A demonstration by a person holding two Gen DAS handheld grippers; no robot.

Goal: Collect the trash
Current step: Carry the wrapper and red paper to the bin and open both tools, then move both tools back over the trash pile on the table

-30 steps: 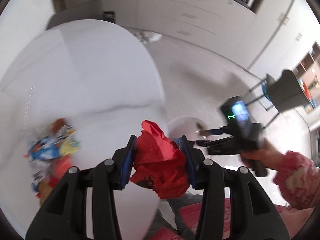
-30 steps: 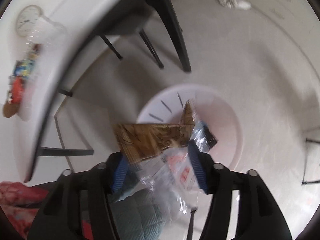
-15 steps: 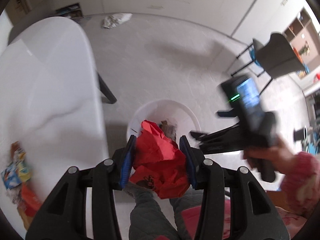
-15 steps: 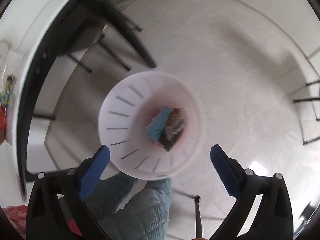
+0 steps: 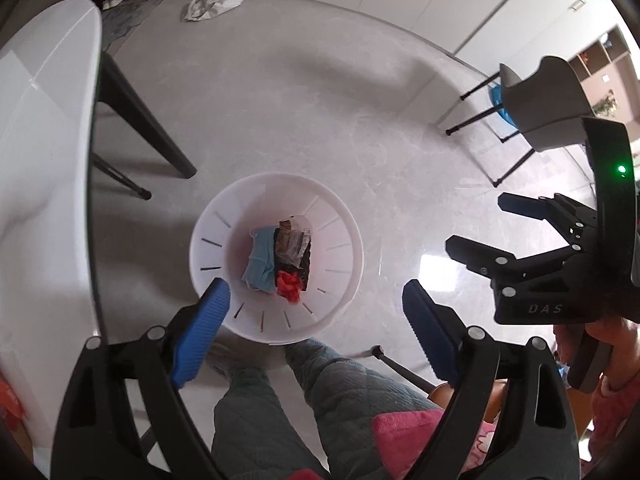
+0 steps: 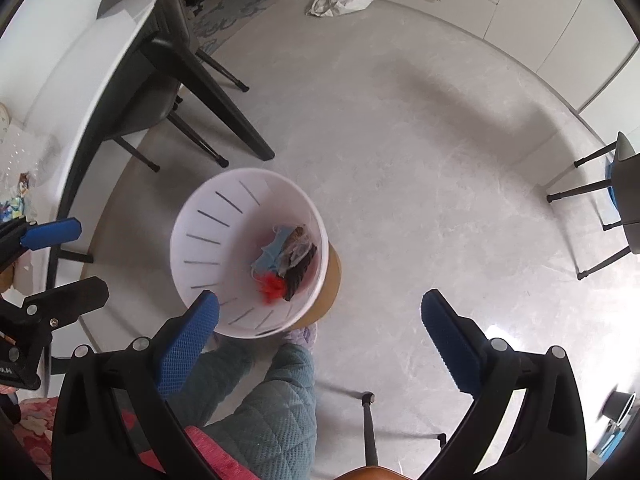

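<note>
Pointing steeply down, your left claw (image 5: 316,320) hangs over the white bin (image 5: 344,240) on the floor, and its jaws are opening with nothing between them. The blue pads (image 5: 200,328) stand wide, one over the bin's near rim, the other out over bare floor to the right of it. Below and just ahead of that claw, at the bottom of the bin, lies the collected trash: a crumpled red paper (image 5: 289,286) nearest you, a light blue cloth-like piece (image 5: 260,260) to its left, and dark and clear wrappers (image 5: 294,242) just beyond.

Your right claw (image 6: 320,344) also points down near the bin, jaws spread fully apart and empty. From its camera the bin (image 6: 200,236) sits ahead and to the left, with one pad overlapping the near rim and the other over floor well to the right. The red paper (image 6: 271,287) shows there too, touching the blue piece (image 6: 272,254) and the wrappers (image 6: 298,260).

Left of both claws runs the edge of the white surface (image 5: 48,160), where a few colourful wrappers (image 6: 18,200) lie, blurred and partly cut off. Beneath both claws you can see your quilted teal trouser legs (image 5: 280,408). Far ahead, a white bag (image 6: 340,3) lies on the floor by the cabinets.
</note>
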